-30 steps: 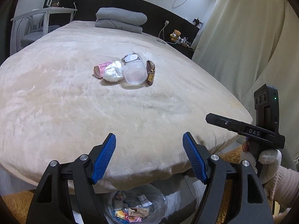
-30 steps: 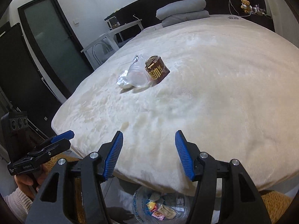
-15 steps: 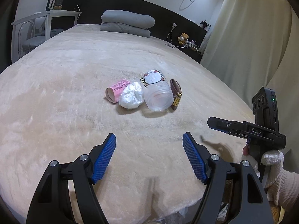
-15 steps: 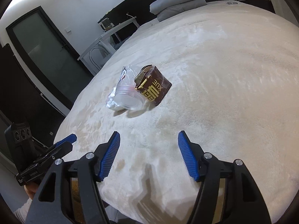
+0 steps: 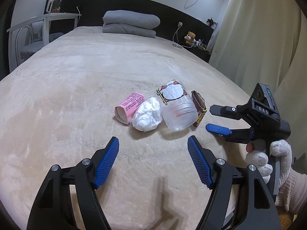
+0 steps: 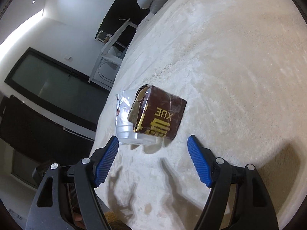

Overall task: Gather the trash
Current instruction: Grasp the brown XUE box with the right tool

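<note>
On the bed (image 5: 76, 88), both claws gape wide near brown wrapper (image 6: 159, 115) and plastic cup (image 5: 177, 113).

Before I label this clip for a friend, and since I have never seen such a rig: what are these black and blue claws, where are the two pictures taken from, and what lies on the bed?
There is no robot here. A person holds a hand-operated gripper in each hand, and each gripper carries a wide-angle camera looking along its two blue-padded fingers. One picture comes from the left gripper, the other from the right gripper. In the left view you also see the right gripper from the side, held by a gloved hand.

On the beige bed lie four pieces of trash close together: a pink paper roll, a crumpled white tissue, a clear plastic cup on its side, and a brown packet with gold lettering.

Both grippers are open and hold nothing. The right one points at the packet.
</note>
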Available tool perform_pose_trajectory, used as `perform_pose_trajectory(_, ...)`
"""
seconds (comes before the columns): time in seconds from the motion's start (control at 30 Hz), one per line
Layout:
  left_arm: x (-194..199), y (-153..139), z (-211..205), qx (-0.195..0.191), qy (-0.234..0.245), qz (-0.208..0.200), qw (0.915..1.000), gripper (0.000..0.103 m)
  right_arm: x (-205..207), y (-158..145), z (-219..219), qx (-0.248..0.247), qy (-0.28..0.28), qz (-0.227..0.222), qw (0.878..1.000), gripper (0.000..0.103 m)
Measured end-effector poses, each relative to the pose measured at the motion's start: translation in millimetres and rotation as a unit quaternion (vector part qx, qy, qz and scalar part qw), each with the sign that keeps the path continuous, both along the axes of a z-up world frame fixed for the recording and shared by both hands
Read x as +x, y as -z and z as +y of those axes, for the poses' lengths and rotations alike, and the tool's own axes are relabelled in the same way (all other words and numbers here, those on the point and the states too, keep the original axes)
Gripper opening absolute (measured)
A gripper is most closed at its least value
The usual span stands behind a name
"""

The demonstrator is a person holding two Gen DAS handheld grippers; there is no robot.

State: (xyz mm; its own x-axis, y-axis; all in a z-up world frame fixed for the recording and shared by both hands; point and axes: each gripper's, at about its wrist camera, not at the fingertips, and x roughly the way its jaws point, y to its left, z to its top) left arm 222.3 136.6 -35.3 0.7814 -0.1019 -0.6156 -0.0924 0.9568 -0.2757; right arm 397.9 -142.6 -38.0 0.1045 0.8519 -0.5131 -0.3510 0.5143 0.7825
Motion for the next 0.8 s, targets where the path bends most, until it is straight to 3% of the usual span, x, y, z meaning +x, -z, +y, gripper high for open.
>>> perform_pose_trajectory(0.3,8,3,-4,-0.001,0.013,0.003,0.9999,0.073,22,5,5,0.030,0.014,0.039,0.999,0.073)
perform_pose_trajectory(0.47,13,5,-5,0.001,0.015,0.006,0.9999,0.073,30,9,10,0.006,0.023,0.043,0.999,0.061)
perform_pose_trajectory(0.7,15,8,-10,0.006,0.020,0.012,0.9997,0.073,28,8,1,0.010,0.024,0.044,0.999,0.059)
perform_pose_trajectory(0.8,17,10,-8,0.008,0.017,0.014,0.9997,0.073,26,3,0,0.009,0.025,0.035,0.999,0.044)
